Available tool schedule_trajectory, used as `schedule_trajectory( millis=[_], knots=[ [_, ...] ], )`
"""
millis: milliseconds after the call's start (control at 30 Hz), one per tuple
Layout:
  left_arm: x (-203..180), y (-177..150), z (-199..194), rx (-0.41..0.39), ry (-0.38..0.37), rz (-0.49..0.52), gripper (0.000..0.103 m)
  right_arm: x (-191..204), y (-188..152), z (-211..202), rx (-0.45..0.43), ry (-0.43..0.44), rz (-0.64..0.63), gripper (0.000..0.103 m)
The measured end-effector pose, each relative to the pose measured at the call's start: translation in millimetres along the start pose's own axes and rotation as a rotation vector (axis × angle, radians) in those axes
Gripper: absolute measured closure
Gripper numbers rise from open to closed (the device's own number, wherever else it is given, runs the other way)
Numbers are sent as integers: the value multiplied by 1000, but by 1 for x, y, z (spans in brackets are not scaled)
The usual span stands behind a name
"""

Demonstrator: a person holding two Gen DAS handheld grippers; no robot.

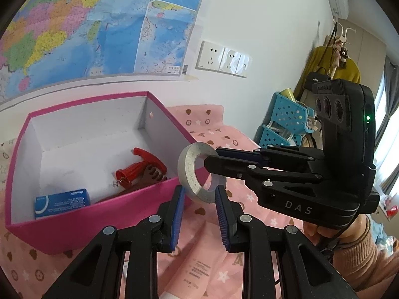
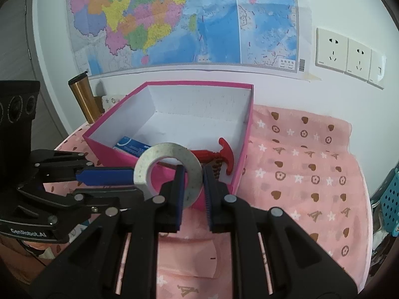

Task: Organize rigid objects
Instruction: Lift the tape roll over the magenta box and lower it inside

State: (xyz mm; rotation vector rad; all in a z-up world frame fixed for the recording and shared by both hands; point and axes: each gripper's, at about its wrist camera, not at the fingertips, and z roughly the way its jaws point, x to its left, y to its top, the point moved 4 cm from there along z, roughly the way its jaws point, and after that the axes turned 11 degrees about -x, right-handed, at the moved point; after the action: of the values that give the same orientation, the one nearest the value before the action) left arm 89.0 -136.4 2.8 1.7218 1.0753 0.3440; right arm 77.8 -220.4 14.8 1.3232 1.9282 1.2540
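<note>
Left wrist view: right gripper (image 1: 212, 160) marked "DAS" clamps tape roll (image 1: 193, 174); left gripper (image 1: 199, 199) jaws narrow, roll between.

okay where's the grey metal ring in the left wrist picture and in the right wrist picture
Left wrist: the grey metal ring is at centre, just right of the pink box, pinched by the right gripper coming in from the right.
Right wrist: the ring is at centre, between that camera's own fingers.
Shared landmark: the red handled tool inside the box.
</note>
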Motion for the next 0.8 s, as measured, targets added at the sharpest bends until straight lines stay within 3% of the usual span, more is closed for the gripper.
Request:
schedule_trajectory(
  millis=[800],
  knots=[
    [20,18,16,-3,34,-28,78,-11,24,28,11,1,-1,87]
  ],
)
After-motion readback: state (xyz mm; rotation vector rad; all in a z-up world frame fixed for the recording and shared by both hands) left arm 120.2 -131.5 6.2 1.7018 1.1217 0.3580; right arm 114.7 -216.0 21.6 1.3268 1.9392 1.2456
